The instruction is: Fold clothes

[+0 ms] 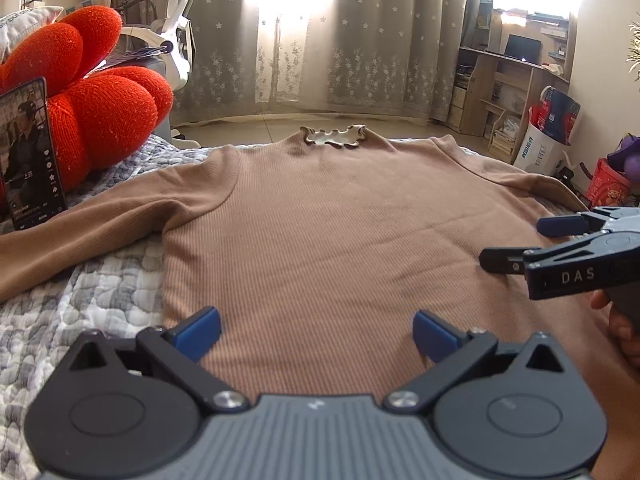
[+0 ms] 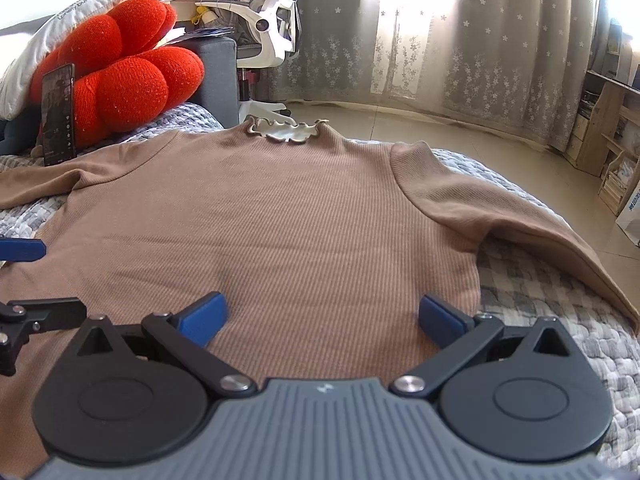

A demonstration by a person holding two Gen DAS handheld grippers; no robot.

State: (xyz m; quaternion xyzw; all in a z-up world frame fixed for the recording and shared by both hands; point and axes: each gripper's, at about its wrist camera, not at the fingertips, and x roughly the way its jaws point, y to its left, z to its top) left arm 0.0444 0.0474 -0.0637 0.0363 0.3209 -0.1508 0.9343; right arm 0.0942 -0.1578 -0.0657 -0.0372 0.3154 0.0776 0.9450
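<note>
Ribbed tan sweater (image 1: 340,216), lying flat and face up on a quilted grey-white bed (image 1: 100,300), ruffled collar (image 1: 334,136) at its far end, both sleeves spread outward. Left tool (image 1: 316,334) and right tool (image 2: 322,318) hover over the sweater's near hem, jaws apart, holding nothing. To fold well, pinch hem and shoulder on one side together, keeping the stretchy knit taut. Beyond the sweater's left sleeve: plump red knit cushion (image 1: 96,96), propped phone (image 1: 30,152).

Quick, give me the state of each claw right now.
Left claw: open, holding nothing, over the tan ribbed sweater.
Right claw: open, holding nothing, over the same sweater.
</note>
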